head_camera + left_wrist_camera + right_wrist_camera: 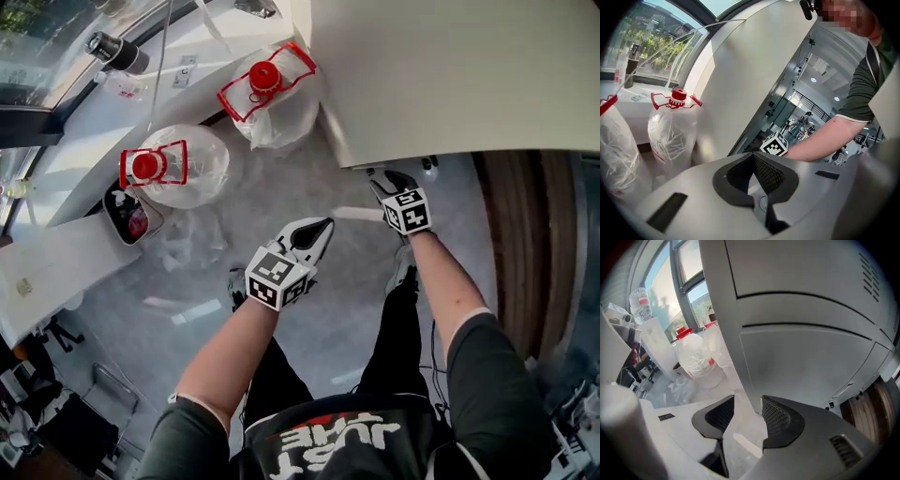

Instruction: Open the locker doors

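Locker doors [801, 357]: smooth, matt, pale grey sheet that looks like painted metal; beside the locker, a brown panel [525, 244] with a wood grain. Water jugs [281, 117]: clear plastic under thin, crinkled, shiny film, with glossy red plastic caps [264, 75] and handles; floor [281, 187]: smooth grey with a slight sheen. Left gripper [752, 155] and right gripper [747, 401]: matt white plastic shells, black pads [778, 420] with a fine ribbed texture; person's shirt [487, 375]: dark matt cloth.
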### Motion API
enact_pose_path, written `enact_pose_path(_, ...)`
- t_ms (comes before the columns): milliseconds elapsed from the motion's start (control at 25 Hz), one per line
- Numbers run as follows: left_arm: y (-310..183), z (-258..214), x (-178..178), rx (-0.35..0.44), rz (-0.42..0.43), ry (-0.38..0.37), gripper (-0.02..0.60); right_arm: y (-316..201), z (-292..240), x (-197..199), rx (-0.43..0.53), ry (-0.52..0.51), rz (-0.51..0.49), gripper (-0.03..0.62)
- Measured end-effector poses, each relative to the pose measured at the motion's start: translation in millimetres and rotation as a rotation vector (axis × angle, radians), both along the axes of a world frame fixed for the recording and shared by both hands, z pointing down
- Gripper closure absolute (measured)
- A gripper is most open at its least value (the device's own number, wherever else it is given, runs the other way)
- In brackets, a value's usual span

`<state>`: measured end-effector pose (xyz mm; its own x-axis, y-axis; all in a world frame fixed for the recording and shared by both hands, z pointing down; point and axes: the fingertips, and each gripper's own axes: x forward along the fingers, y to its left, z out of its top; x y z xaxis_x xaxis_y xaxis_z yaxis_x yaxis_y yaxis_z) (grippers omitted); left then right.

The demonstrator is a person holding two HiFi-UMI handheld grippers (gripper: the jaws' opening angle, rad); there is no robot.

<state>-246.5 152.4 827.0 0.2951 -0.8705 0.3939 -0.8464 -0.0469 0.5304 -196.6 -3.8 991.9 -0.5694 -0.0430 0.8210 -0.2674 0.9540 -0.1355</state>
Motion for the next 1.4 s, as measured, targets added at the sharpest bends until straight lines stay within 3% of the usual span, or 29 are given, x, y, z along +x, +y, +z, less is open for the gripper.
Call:
enact_pose_path(160, 6.4, 16.0, 3.0, -0.007, 0.011, 0.004, 0.575, -0.1, 28.0, -11.9, 0.022, 0.026, -0.028, 0.392)
enact_pose_path(360, 21.3, 34.1, 8.0, -0.028, 0.028, 0.005, 0.575, -15.4, 46.3, -16.0, 0.045, 0.036, 0.044, 0.373)
enact_pose_path(640, 29.5, 39.8, 5.8, -0.038, 0.002, 0.036, 0.575, -12.7, -0.6, -24.1, 0.007, -0.148, 0.219, 0.355)
enact_pose_path(880, 20.5, 29.0, 13.7, -0.022, 0.007, 0.045, 0.575, -34.4, -10.4, -23.5, 0.096, -0.103, 0.264, 0.352)
enact_pose_path(1240, 21.4, 36.1, 21.0, -0.035, 0.031, 0.032, 0.575, -22.1, 42.2, -16.4, 0.075, 0.051, 0.002, 0.352)
enact_pose_path(1400, 31.2, 47.6, 21.4, -0.051, 0.029, 0.033, 0.575, -24.1, 62.8, -18.7, 0.066, 0.088, -0.029, 0.352)
